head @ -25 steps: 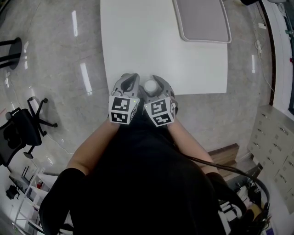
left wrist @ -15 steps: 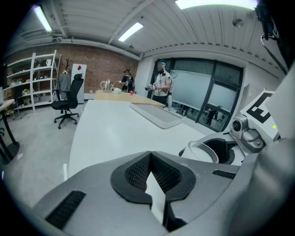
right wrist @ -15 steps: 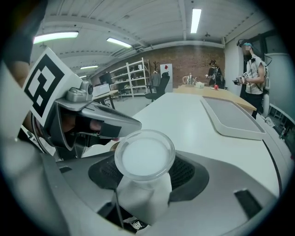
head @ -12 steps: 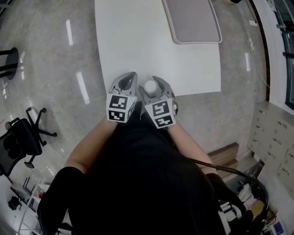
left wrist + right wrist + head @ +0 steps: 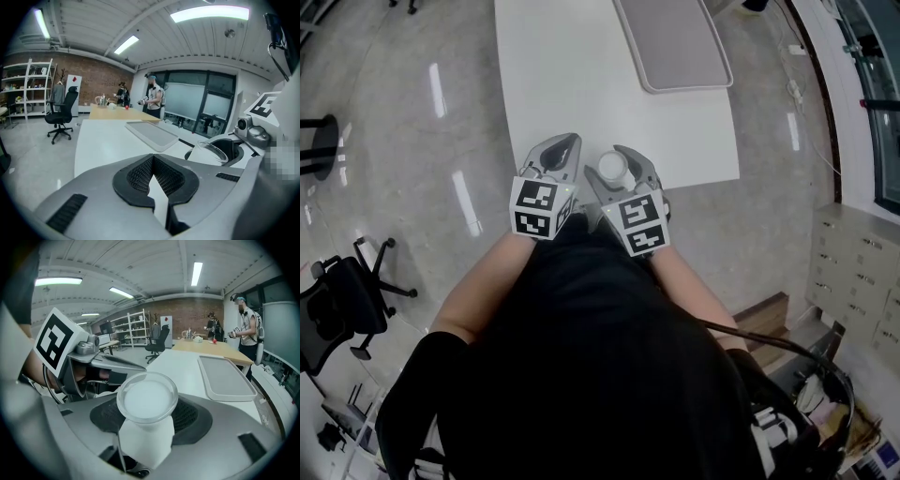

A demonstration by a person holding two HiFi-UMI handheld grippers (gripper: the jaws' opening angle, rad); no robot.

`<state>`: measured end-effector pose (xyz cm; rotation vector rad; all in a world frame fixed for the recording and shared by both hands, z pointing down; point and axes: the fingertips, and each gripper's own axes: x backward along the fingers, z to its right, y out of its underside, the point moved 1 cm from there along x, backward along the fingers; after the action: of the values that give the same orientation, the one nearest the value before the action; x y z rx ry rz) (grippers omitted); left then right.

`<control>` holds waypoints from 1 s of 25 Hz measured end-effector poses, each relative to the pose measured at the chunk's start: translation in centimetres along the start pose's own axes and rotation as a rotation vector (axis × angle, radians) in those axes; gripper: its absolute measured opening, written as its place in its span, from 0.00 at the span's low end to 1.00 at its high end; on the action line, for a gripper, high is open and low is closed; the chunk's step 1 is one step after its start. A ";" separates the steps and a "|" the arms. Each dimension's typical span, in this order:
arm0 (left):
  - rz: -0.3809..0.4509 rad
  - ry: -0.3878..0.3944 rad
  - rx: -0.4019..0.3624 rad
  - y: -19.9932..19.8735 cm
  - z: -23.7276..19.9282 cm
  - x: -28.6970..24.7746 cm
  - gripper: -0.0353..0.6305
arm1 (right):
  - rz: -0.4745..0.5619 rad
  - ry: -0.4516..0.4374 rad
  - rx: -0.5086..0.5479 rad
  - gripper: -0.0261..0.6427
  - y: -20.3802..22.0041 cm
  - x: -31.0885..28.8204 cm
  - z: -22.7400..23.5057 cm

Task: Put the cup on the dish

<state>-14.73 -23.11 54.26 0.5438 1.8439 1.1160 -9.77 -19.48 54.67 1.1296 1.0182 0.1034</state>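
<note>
An office chair [image 5: 345, 302] stood on the glossy floor, off to the left. Both grippers hung side by side at the near edge of the white table [image 5: 567, 80]. Bare tabletop lay between them and the grey dish [image 5: 672, 42] at the far right end. The left gripper [image 5: 153, 164] had its jaws pressed together, empty. The right gripper [image 5: 617, 171] pinched the upright white cup [image 5: 146, 401], well apart from the dish.

bright ceiling strips [image 5: 197, 273] | floor [image 5: 441, 112] glare | fisheye edges, dark corners
</note>
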 end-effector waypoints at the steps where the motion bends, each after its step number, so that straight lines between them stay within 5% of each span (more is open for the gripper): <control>1: 0.009 0.008 -0.007 -0.7 0.0 1.1 0.06 | 0.007 0.002 0.003 0.41 -1.0 0.6 -0.8; 13: 0.081 0.088 -0.043 -4.7 3.4 3.6 0.06 | 0.027 0.056 0.018 0.41 -4.2 5.8 -0.8; 25: 0.106 0.096 -0.053 -8.9 7.5 0.3 0.06 | 0.036 0.017 0.031 0.41 -5.5 9.0 4.8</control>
<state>-7.79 -23.77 44.91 0.5709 1.8798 1.2778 -3.43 -20.57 44.98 1.1767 1.0181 0.1265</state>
